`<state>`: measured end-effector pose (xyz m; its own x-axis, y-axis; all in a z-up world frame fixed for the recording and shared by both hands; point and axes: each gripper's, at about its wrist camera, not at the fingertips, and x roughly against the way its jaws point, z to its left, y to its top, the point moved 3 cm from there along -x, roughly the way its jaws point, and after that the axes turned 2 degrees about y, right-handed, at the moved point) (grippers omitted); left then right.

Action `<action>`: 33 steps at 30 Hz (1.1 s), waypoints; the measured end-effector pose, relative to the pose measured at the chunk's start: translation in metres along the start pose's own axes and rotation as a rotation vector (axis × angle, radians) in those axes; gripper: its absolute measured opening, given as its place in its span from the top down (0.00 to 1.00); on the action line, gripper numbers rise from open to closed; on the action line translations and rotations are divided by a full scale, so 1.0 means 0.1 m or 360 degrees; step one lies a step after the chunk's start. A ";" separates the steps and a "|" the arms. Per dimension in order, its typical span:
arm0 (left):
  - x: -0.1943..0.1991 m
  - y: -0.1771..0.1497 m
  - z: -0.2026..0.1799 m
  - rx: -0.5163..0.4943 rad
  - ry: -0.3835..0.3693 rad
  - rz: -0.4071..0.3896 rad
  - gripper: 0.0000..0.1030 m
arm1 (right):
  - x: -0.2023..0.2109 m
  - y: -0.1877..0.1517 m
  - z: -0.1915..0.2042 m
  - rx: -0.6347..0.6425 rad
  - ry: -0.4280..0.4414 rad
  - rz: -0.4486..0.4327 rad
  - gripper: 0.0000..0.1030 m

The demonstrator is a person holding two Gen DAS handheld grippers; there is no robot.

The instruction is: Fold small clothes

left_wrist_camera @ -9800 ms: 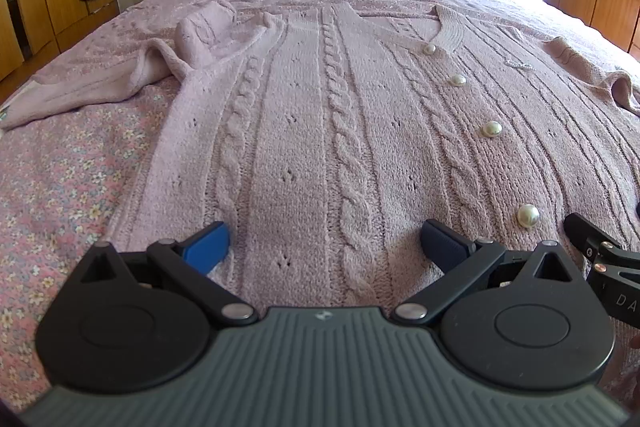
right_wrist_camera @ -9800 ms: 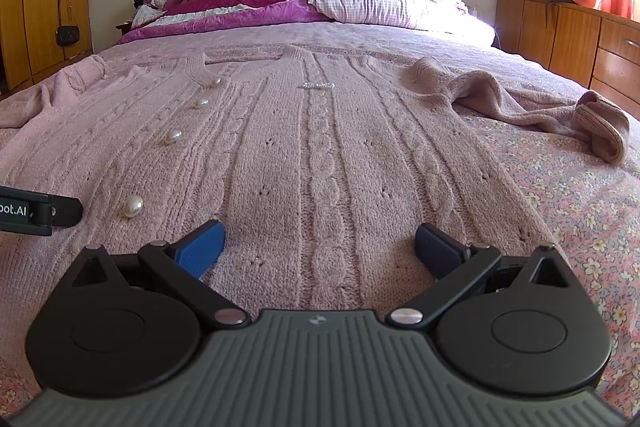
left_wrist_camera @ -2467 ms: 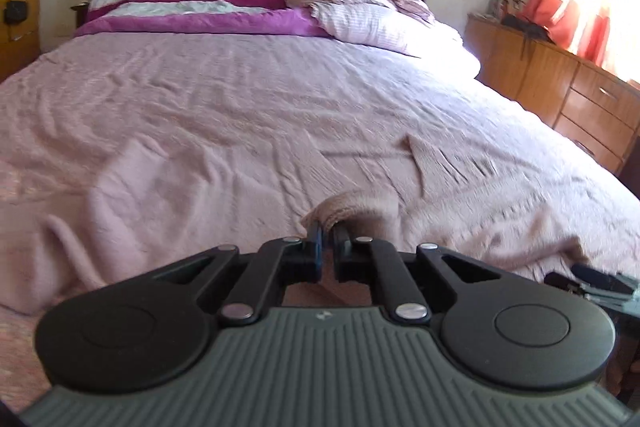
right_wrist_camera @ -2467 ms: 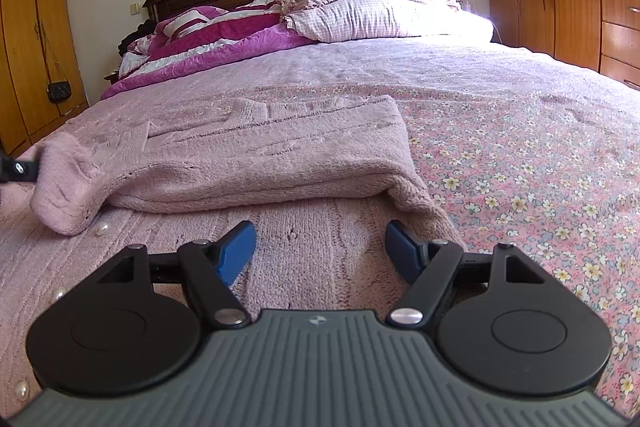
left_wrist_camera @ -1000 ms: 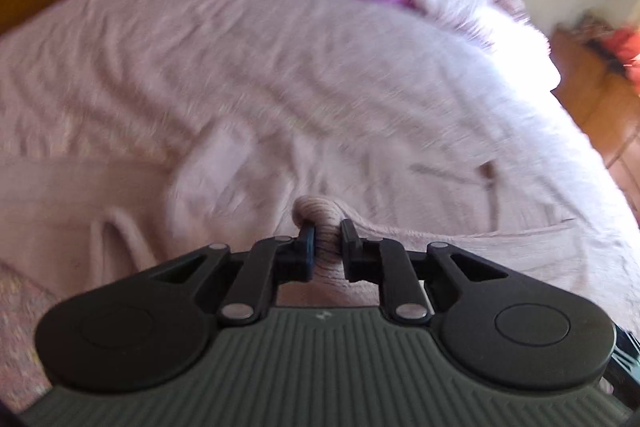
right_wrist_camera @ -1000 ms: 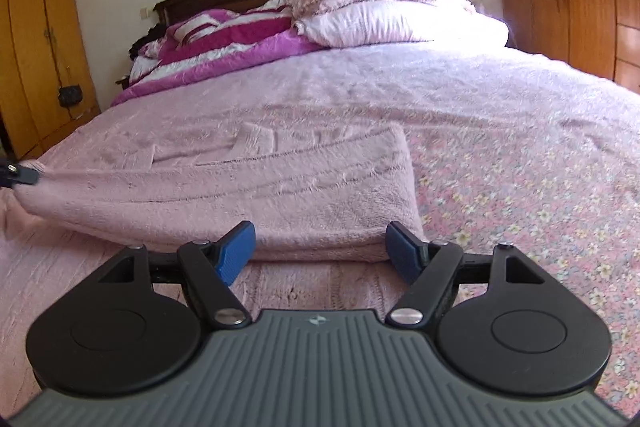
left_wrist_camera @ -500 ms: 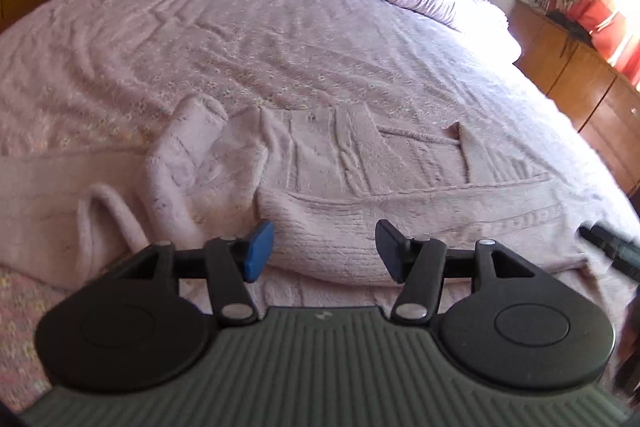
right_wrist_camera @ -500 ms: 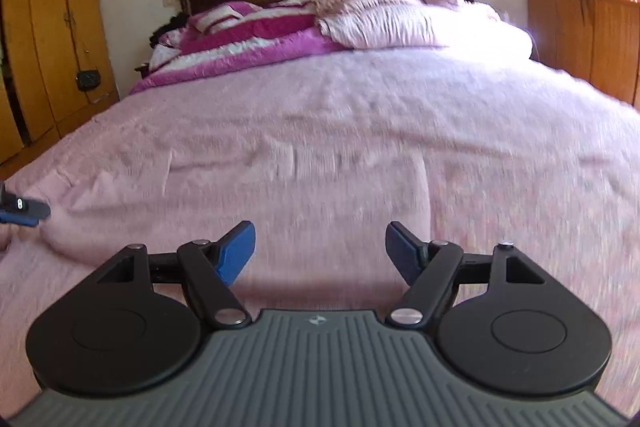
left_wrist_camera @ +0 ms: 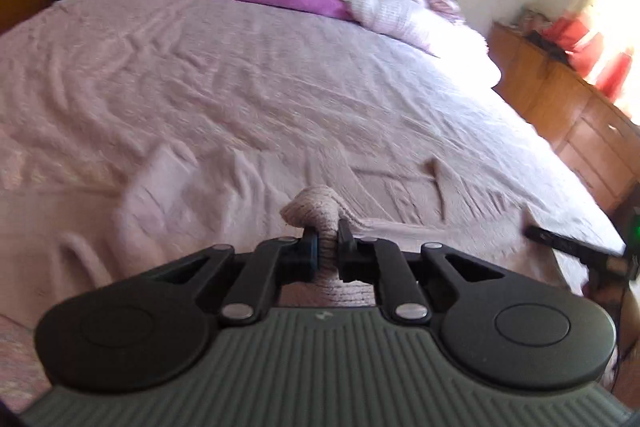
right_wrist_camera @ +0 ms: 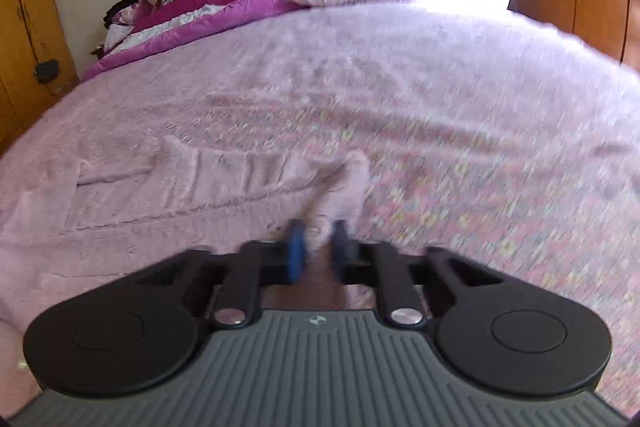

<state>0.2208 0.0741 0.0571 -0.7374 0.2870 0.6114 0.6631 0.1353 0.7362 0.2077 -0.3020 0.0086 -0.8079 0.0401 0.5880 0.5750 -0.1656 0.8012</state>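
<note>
Fingers of your left gripper (left_wrist_camera: 328,242) clamp a fold of the pink cardigan (left_wrist_camera: 400,187) on the bed (left_wrist_camera: 240,67); your right gripper (right_wrist_camera: 318,247) pinches its edge too.

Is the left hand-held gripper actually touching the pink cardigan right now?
Touching. The left wrist view shows the left hand-held gripper shut on a bunched fold of the pink cardigan, knit squeezed between both pads with no gap.

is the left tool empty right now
No, the left tool is shut on a bunched fold of the pink cardigan on the bed.
</note>
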 end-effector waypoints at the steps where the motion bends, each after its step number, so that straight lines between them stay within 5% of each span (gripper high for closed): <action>1: -0.04 0.05 0.01 0.0015 0.0047 0.0035 0.87 | 0.00 -0.01 0.01 0.0017 -0.0038 -0.0013 0.89; 7: -0.40 0.01 0.16 0.0056 0.0240 0.0271 0.74 | -0.05 -0.07 0.13 0.0141 -0.0152 -0.0010 0.89; 11: -0.23 -0.07 0.21 0.0110 0.0149 0.0213 0.61 | -0.03 -0.04 0.08 0.0090 -0.0126 -0.0002 0.88; 16: 0.03 -0.08 0.01 -0.0003 0.0092 0.0085 0.57 | 0.24 0.03 0.08 0.0045 -0.0089 -0.0046 0.86; 21: -0.09 -0.20 -0.22 -0.0052 -0.0052 0.0115 0.57 | 0.62 0.01 0.25 0.0050 0.0066 -0.0060 0.63; 25: -0.39 -0.36 -0.23 -0.0128 0.0088 0.0174 0.57 | 0.82 -0.10 0.36 0.0044 0.0157 -0.0044 0.50; 33: -0.45 -0.41 -0.09 -0.0081 0.0036 0.0112 0.48 | 0.55 -0.50 0.33 0.0079 0.0077 0.0015 0.37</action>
<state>0.2257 0.0468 0.0020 -0.6921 0.2728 0.6682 0.7066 0.0671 0.7045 0.1389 -0.2589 0.0051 -0.8069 -0.0092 0.5906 0.5874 -0.1169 0.8008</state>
